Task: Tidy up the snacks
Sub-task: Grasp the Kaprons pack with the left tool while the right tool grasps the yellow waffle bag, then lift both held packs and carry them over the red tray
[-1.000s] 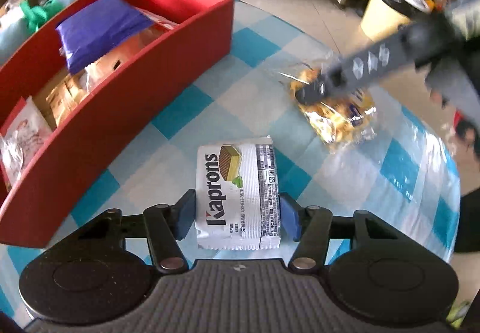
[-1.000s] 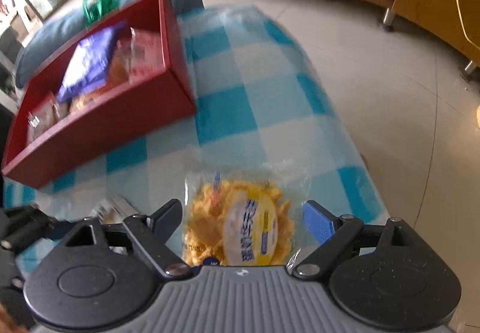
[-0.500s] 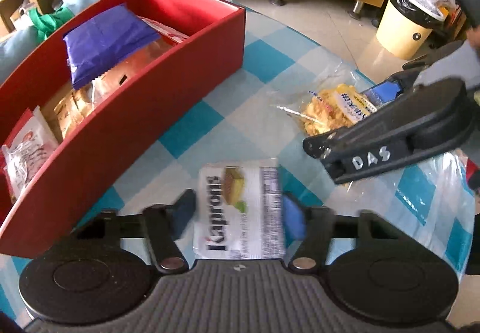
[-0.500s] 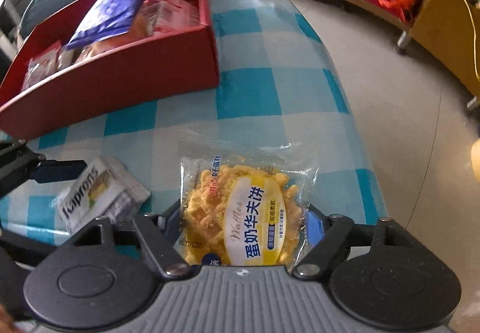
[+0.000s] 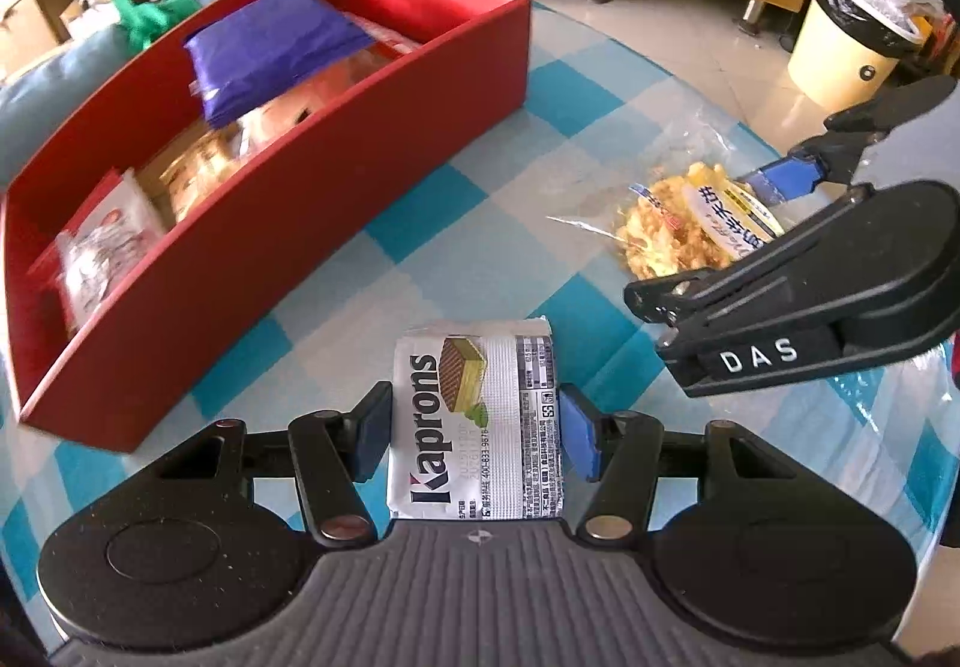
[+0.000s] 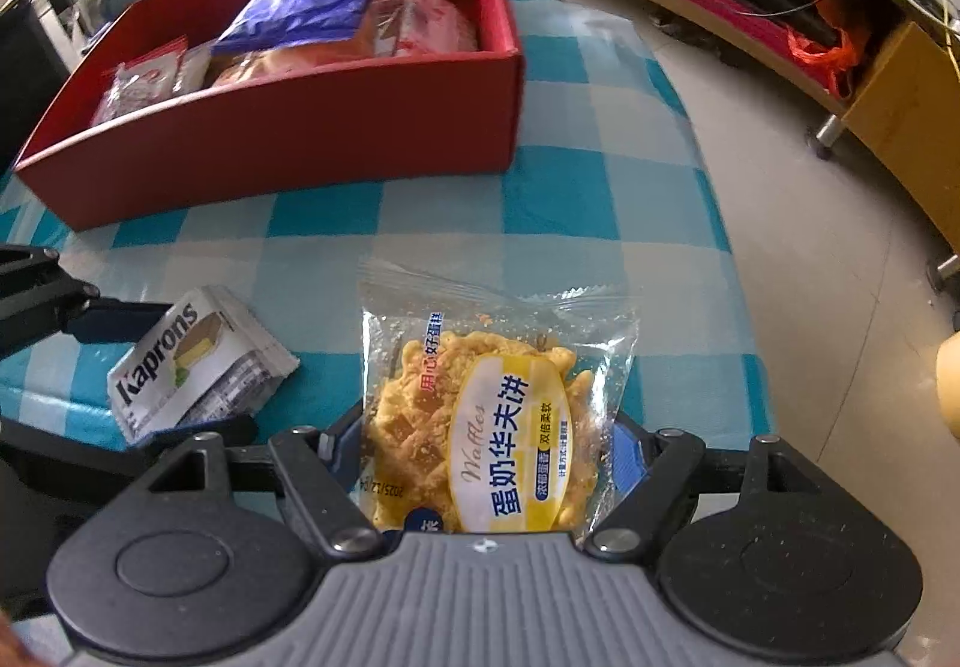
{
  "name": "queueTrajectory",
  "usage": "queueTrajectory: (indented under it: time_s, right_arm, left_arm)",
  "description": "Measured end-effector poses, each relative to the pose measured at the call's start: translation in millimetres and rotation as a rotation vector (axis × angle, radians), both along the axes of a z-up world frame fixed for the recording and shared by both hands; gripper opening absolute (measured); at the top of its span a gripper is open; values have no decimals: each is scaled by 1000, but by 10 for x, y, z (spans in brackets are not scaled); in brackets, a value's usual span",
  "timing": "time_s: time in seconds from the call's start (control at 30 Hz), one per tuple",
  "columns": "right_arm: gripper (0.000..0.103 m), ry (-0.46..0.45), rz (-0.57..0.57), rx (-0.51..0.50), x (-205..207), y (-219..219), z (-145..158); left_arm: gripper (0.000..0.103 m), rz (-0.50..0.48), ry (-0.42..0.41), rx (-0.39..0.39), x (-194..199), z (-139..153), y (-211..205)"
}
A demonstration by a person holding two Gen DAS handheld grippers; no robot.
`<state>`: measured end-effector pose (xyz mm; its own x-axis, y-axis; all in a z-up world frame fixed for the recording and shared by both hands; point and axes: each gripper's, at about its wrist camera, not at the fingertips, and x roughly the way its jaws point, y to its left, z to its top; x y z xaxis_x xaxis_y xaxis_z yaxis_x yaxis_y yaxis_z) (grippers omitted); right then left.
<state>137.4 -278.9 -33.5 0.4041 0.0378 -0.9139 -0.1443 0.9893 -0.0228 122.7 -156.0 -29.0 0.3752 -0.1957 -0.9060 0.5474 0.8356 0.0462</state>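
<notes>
Left gripper point(image 5: 474, 430) clamped the Kaprons wafer pack point(image 5: 477, 430); right gripper point(image 6: 483, 445) pinched the waffle bag point(image 6: 486, 427). Only the left view showed the bin point(image 5: 846, 48).

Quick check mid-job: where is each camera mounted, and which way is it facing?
Left wrist: on the left gripper, angled down at the Kaprons wafer pack between its fingers; the right gripper shows alongside.
Right wrist: on the right gripper, angled down at the waffle bag; the left gripper's finger shows.
Shared: both packs, red box, checked tablecloth.
</notes>
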Motion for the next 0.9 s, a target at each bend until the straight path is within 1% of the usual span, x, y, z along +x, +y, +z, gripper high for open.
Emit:
queueTrajectory:
  time_s: [0.17, 0.23, 0.33, 0.37, 0.4, 0.43, 0.47, 0.5, 0.6, 0.7, 0.87, 0.9]
  right_arm:
    - [75, -10, 42, 1, -91, 173, -15]
    - [75, -3, 47, 25, -112, 214, -36]
    - [76, -23, 46, 18, -144, 248, -48]
    - [77, -29, 48, 19, -150, 239, -55]
    - [82, -29, 37, 25, -147, 212, -70]
    - [84, -25, 20, 42, -132, 166, -93]
    - [89, -16, 3, 64, -118, 114, -116]
    - [94, -14, -3, 76, -118, 82, -125]
    - [103, -13, -7, 63, -135, 82, -158]
    - [103, 1, -8, 66, -115, 80, -162]
    - [103, 15, -27, 61, -134, 82, -160]
    - [98, 10, -24, 64, -165, 95, -148]
  left_arm:
    - [64, 61, -1, 13, -81, 3, 182]
    - [65, 85, 3, 10, -114, -5, 261]
    - [70, 129, 6, -6, -140, -17, 378]
    - [76, 139, 7, -10, -139, -22, 408]
    - [80, 147, 5, -5, -137, -33, 429]
    - [88, 156, -1, 4, -133, -47, 451]
    - [93, 162, -3, 10, -129, -64, 470]
    - [94, 169, -1, 8, -124, -79, 494]
    - [95, 185, 18, -23, -100, -102, 560]
    - [98, 188, 8, -16, -108, -116, 562]
    - [97, 190, 17, -16, -118, -117, 567]
    - [95, 187, 16, -19, -131, -114, 567]
